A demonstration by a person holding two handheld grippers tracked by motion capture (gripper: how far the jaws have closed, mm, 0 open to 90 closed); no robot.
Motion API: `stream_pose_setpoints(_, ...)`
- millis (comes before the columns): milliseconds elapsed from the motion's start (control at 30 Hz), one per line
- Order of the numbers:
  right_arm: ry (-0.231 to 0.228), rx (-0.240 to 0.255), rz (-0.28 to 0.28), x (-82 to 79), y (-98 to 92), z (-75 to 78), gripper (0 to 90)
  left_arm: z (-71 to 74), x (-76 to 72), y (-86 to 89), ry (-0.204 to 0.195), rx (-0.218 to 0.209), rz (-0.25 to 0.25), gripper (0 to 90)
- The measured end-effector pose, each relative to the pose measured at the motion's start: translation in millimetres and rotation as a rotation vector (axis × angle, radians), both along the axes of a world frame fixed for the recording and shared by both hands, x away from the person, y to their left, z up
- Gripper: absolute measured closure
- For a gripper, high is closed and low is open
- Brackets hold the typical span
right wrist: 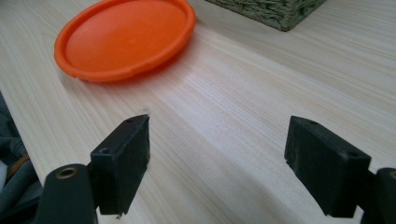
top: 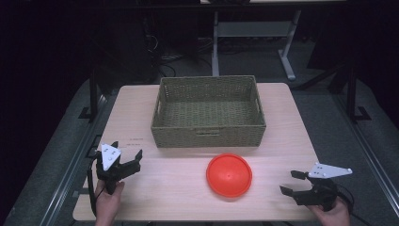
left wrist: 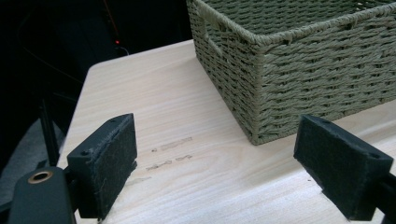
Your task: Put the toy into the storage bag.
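right now both your left gripper (top: 126,162) and right gripper (top: 289,182) gape wide, empty, at the table's (top: 141,122) near corners, flanking the orange plate (top: 229,174).

**Materials and finishes on the surface**

The pale wood-grain surface (top: 141,117) looks smooth and matt, with fine straight grain lines and a few faint scuff marks near its left side. The round orange plastic plate (top: 229,174) is smooth with a soft sheen. The olive-green rectangular woven basket (top: 208,113) is rough, made of twisted cord-like strands. The left claw (top: 126,155) and right claw (top: 290,181) are matt black plastic; their pads (left wrist: 114,154) look felt-like and slightly fuzzy.
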State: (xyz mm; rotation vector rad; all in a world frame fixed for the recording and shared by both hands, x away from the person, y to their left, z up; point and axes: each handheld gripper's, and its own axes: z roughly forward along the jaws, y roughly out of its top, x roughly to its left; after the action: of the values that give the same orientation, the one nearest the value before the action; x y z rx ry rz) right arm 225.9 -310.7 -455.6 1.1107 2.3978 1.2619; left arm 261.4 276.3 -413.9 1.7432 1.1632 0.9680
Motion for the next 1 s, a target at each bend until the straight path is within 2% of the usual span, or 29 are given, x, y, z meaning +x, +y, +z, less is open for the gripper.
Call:
stream_pose_setpoints(133, 0.017, 0.021, 0.025, 2.9, 3.6, 2.0, 21.7, -0.1, 0.1, 0.0, 0.003, 0.001, -0.003, 12.8)
stream_pose_setpoints(333, 0.05, 0.046, 0.071, 7.2, 16.9, 15.6, 20.3, -0.7, 3.5, -1.5, 0.006, 0.006, -0.016, 12.8)
stream_pose_setpoints(567, 0.089, 0.028, 0.105, 17.1, 34.6, 26.5, 18.7, 0.6, 0.6, -0.6, -0.012, 0.005, -0.018, 12.8)
stream_pose_setpoints(767, 0.101, 0.036, 0.125, 30.1, 45.0, 37.5, 19.5, 0.5, 2.7, 2.5, -0.003, -0.001, -0.004, 12.8)
stream_pose_setpoints(1000, 0.16, -0.011, 0.155, 51.2, 68.0, 48.5, 18.2, 0.0, 2.2, 2.7, -0.002, -0.003, -0.01, 12.8)
